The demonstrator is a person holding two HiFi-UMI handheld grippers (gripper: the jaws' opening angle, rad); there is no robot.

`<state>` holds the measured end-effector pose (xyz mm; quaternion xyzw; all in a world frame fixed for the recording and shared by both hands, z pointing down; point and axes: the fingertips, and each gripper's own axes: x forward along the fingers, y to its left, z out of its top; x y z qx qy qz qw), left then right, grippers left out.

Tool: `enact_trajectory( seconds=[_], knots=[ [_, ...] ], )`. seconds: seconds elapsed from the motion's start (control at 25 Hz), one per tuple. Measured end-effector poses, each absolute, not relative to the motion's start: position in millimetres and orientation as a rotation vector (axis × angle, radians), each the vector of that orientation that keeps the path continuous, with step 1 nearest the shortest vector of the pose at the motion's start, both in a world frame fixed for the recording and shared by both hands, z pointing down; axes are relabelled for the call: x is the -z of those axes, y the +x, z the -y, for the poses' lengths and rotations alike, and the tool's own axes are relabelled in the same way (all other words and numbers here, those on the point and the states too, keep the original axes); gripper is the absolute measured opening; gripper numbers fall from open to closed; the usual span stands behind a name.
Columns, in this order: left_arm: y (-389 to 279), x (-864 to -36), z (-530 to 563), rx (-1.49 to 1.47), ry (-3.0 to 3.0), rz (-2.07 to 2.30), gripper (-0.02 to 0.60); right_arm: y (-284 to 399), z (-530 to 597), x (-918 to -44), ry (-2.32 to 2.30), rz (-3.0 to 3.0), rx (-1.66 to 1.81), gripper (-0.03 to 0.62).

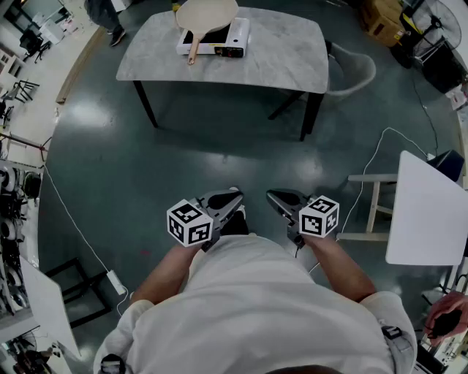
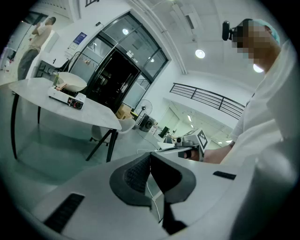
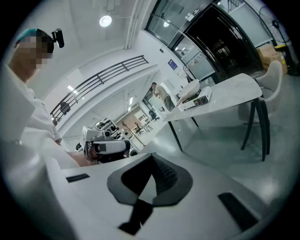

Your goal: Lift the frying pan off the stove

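A pale frying pan [image 1: 207,14] with a wooden handle sits on a white portable stove [image 1: 217,40] at the far end of a grey marble table [image 1: 281,55]. The same frying pan [image 2: 71,81] on the stove [image 2: 68,99] appears small in the left gripper view, and the pan [image 3: 189,89] and stove [image 3: 198,100] far off in the right gripper view. My left gripper [image 1: 235,201] and right gripper [image 1: 272,199] are held close to my body, far from the table, tips pointing at each other. Both are shut and empty.
A grey chair [image 1: 355,73] stands at the table's right end. A white side table [image 1: 424,212] and a wooden stool [image 1: 374,201] are to my right, with a white cable [image 1: 373,164] on the floor. A person's legs [image 1: 106,18] are by the table's far left.
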<state>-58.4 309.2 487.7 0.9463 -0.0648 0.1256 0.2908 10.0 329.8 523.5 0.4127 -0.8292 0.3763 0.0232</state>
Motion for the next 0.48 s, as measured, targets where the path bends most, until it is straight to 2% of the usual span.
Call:
enact_trajectory(
  seconds=[0.48],
  knots=[
    [-24.9, -454.4, -168.3, -0.284, 2.550, 0.056, 0.020, 36.4, -157.6, -490.2, 1.294, 2.570, -1.163, 0.003]
  ],
)
